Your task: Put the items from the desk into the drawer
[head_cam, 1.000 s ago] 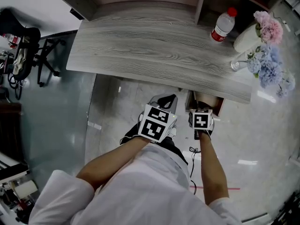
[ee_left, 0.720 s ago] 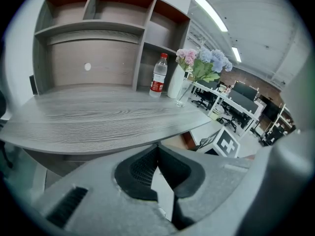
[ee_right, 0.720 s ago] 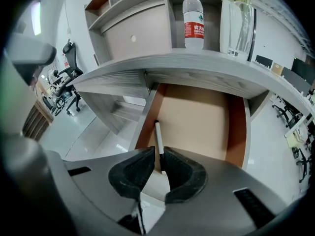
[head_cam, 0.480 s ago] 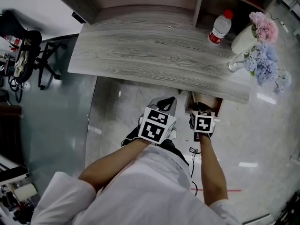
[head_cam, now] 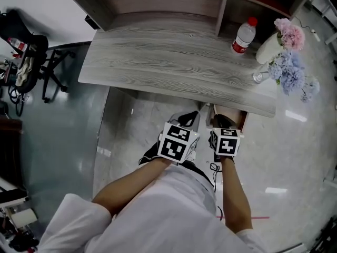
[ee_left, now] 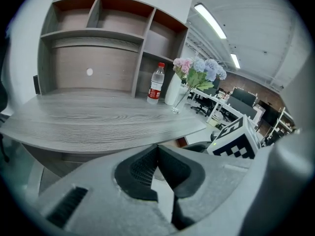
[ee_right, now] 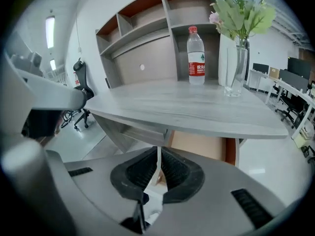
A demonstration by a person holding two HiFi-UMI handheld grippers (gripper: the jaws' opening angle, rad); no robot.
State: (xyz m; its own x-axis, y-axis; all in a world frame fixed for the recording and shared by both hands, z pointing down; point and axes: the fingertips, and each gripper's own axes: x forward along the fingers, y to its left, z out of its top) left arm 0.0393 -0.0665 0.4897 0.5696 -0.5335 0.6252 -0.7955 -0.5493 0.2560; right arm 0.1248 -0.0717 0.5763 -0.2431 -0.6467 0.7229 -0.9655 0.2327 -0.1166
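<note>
A clear water bottle (head_cam: pixel 243 36) with a red cap and label stands upright at the back right of the grey wooden desk (head_cam: pixel 168 62). It also shows as the bottle (ee_left: pixel 156 83) and the bottle (ee_right: pixel 196 56). Under the desk's right end a brown drawer (ee_right: pixel 202 144) shows; in the head view the drawer (head_cam: pixel 230 115) is only partly in sight. Below the desk's front edge, side by side, my left gripper (head_cam: pixel 187 120) and right gripper (head_cam: pixel 221 123) are held over the floor. Both the left gripper (ee_left: pixel 157 150) and the right gripper (ee_right: pixel 157 161) are shut and hold nothing.
A white vase (head_cam: pixel 267 47) with pink and blue flowers (head_cam: pixel 291 67) and a glass vase (head_cam: pixel 258 76) stand at the desk's right end. A shelf unit (ee_left: pixel 103 43) rises behind the desk. An office chair (head_cam: pixel 31 57) stands at the left.
The head view has shifted a little, so the desk sits slightly lower and further left in the picture. Both grippers remain shut below the desk's edge and have barely moved.
</note>
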